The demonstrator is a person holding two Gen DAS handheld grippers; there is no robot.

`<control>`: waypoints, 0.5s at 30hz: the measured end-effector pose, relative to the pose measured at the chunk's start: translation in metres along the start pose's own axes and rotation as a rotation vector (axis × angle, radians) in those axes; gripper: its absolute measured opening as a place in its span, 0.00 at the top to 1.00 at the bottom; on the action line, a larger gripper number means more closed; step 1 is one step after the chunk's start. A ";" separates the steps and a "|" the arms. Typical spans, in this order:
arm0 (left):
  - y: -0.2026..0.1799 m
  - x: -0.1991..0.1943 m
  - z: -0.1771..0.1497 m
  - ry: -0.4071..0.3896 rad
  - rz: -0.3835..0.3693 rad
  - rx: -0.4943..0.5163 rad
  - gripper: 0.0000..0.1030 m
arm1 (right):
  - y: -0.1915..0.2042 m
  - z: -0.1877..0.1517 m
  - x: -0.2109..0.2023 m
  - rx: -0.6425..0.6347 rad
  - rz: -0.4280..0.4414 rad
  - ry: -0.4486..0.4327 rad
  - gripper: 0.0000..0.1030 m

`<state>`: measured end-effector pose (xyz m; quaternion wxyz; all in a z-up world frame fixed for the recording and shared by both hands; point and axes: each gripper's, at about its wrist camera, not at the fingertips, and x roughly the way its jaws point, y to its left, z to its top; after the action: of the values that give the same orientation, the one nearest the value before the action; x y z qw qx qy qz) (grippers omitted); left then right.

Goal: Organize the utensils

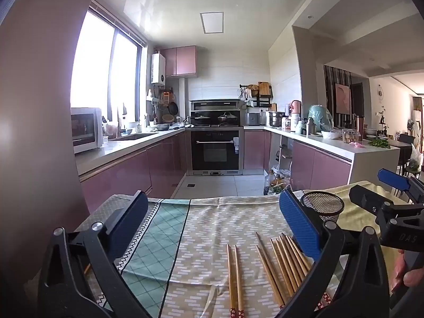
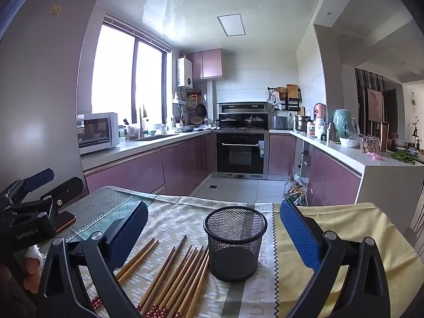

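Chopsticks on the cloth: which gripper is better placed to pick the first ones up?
Probably the left gripper: open, with the chopsticks lying just ahead between its fingers. The right gripper frames the mesh cup.

A white microwave (image 2: 98, 132) stands on the left surface (image 2: 137, 149) under a bright window (image 2: 127, 76). At the far wall a black oven (image 2: 239, 153) sits below a stove carrying two lidded pots (image 2: 242, 119). Pink cabinets (image 2: 182, 164) run along both sides. On the right surface (image 1: 341, 143) stand a green appliance (image 2: 343, 126), a steel pot (image 2: 300, 123) and leafy greens (image 2: 404, 157). Bottles (image 1: 273, 182) stand on the floor.
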<state>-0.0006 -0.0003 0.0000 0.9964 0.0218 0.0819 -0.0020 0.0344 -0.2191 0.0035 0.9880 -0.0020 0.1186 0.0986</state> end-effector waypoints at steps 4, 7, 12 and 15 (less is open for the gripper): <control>-0.001 -0.001 0.000 -0.001 0.002 0.002 0.05 | 0.000 0.000 -0.001 0.004 0.001 0.002 0.06; -0.001 0.000 0.000 0.004 0.003 -0.001 0.05 | 0.001 0.000 -0.001 0.005 -0.001 0.002 0.06; 0.000 0.000 0.000 0.004 0.002 -0.004 0.05 | 0.006 0.000 -0.001 -0.005 -0.001 0.003 0.06; -0.001 -0.002 0.002 0.003 0.002 -0.006 0.05 | 0.009 0.004 -0.002 -0.005 -0.001 0.004 0.06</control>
<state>-0.0025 -0.0014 0.0020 0.9964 0.0189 0.0832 -0.0006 0.0319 -0.2104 0.0082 0.9878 -0.0047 0.1202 0.0984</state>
